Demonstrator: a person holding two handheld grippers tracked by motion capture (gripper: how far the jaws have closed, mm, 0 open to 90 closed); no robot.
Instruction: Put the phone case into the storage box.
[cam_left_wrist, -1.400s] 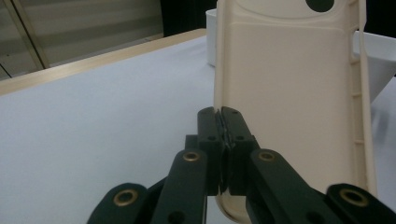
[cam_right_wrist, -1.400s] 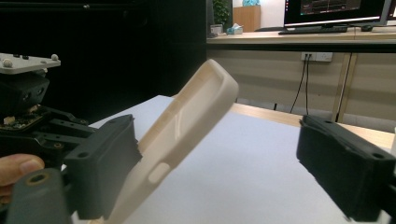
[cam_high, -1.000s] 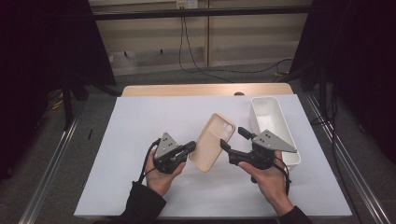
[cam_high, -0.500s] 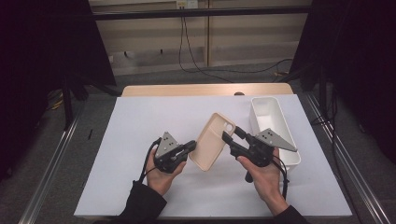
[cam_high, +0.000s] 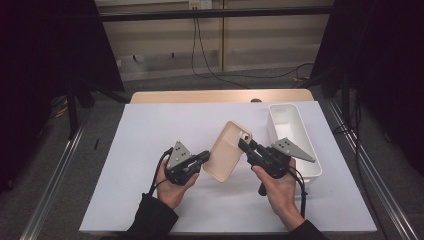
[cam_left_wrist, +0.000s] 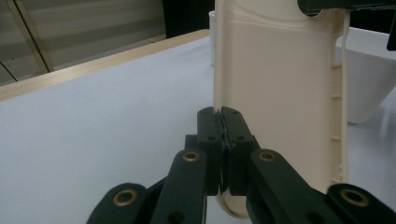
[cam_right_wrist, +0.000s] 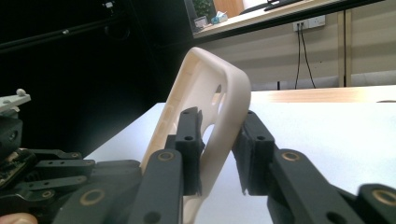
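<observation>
A cream phone case (cam_high: 230, 151) is held above the white table (cam_high: 150, 130), between the two grippers. In the high view its long axis is seen running from the near left to the far right, and the end with the camera cut-out is pointed away and to the right, toward the white bin (cam_high: 301, 131). The case is tilted, with that cut-out end raised and its hollow inner side turned up and toward the left gripper.

The near lower edge of the case is pinched by the left gripper (cam_high: 205, 156); in the left gripper view (cam_left_wrist: 221, 135) the jaws are seen pressed together on the thin rim, with the case standing up in front of them.

The upper end is straddled by the right gripper (cam_high: 245, 146). In the right gripper view (cam_right_wrist: 218, 140) its jaws have just been closing with the case wall between them. One jaw is laid against the hollow side, while a slight gap is seen between the other jaw and the outer face, so a firm grip cannot be confirmed.

The bin is placed on the table just beyond the right hand (cam_high: 280, 187), apart from the case. Nothing is seen inside it.

No brand, label or writing can be read on the case or the bin.
</observation>
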